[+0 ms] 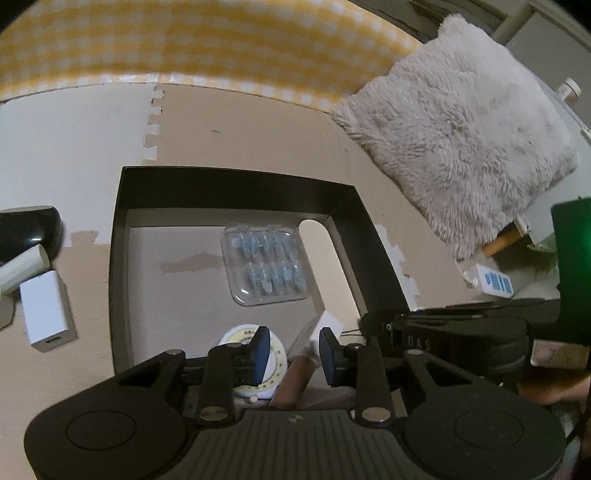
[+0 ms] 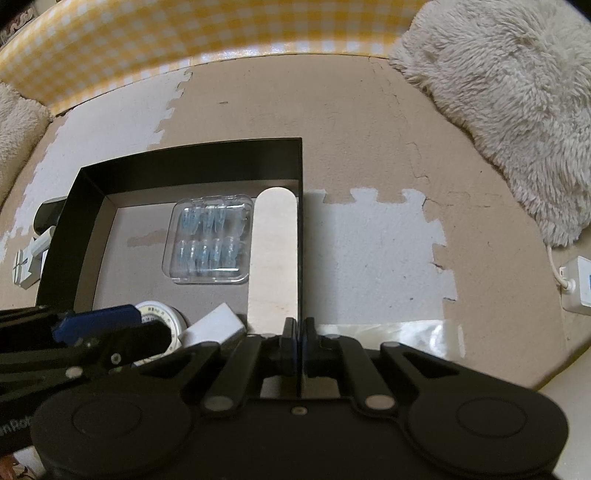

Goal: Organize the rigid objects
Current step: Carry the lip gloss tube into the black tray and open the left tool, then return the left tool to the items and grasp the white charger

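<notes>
A black open box (image 1: pixel 236 173) (image 2: pixel 192 151) lies on the foam floor mat. Inside it are a clear case of blue pieces (image 1: pixel 266 267) (image 2: pixel 210 240), a flat wooden stick (image 2: pixel 275 254) (image 1: pixel 314 236) along the right wall, a round white tape measure (image 1: pixel 258 365) (image 2: pixel 159 314) and a small white block (image 2: pixel 214 326) (image 1: pixel 327 325). My left gripper (image 1: pixel 293 354) is open just above the tape measure and white block, holding nothing. My right gripper (image 2: pixel 298 345) is shut on the box's right wall near its front corner.
Left of the box lie a white charger block (image 1: pixel 46 312), a white tube (image 1: pixel 22 267) and a black object (image 1: pixel 29 229). A fluffy grey cushion (image 1: pixel 465 144) (image 2: pixel 509 107) lies at the right, with a white power strip (image 2: pixel 578 284). A yellow checked cloth (image 2: pixel 184 33) borders the back.
</notes>
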Demonstrator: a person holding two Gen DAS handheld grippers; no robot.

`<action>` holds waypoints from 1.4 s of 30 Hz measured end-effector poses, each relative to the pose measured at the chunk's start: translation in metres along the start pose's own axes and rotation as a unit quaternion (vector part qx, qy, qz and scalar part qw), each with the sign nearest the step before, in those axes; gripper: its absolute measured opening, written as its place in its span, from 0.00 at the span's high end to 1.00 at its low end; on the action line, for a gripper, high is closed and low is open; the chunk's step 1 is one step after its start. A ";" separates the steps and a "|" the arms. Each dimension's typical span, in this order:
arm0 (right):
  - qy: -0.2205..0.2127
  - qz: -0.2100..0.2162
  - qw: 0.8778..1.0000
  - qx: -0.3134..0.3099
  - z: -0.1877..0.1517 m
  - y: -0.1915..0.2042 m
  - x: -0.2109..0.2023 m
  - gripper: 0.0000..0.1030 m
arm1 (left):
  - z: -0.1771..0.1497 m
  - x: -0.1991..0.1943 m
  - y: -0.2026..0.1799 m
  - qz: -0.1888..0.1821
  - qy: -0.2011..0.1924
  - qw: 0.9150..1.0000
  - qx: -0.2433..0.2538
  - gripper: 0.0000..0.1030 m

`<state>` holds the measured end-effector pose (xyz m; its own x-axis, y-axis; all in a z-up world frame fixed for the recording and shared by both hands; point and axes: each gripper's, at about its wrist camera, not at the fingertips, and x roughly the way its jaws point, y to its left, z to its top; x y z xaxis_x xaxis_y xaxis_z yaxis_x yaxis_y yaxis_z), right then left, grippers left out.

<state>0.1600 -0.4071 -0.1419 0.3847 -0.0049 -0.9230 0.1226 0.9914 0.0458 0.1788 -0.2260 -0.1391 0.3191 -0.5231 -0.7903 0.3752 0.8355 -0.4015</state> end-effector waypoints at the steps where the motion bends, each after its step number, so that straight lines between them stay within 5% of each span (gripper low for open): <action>1: 0.000 0.000 1.000 0.001 0.000 0.000 0.000 0.96 | 0.000 -0.002 0.000 0.001 0.000 1.000 0.003 0.67; 18: 0.014 0.004 1.000 0.003 -0.002 -0.001 0.004 0.96 | -0.003 -0.035 -0.011 0.024 -0.013 0.997 0.073 0.03; 29: 0.014 0.000 1.000 -0.004 -0.001 0.000 0.004 0.95 | 0.003 -0.074 0.001 0.039 -0.037 0.992 0.116 0.00; 42: 0.015 -0.004 1.000 -0.009 -0.001 0.001 0.005 0.95 | 0.023 -0.116 0.066 0.100 -0.085 0.986 0.107 0.00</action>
<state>0.1610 -0.4056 -0.1465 0.3560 -0.0084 -0.9344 0.1095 0.9934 0.0328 0.1865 -0.1137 -0.0639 0.5394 -0.3869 -0.7479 0.4585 0.8799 -0.1245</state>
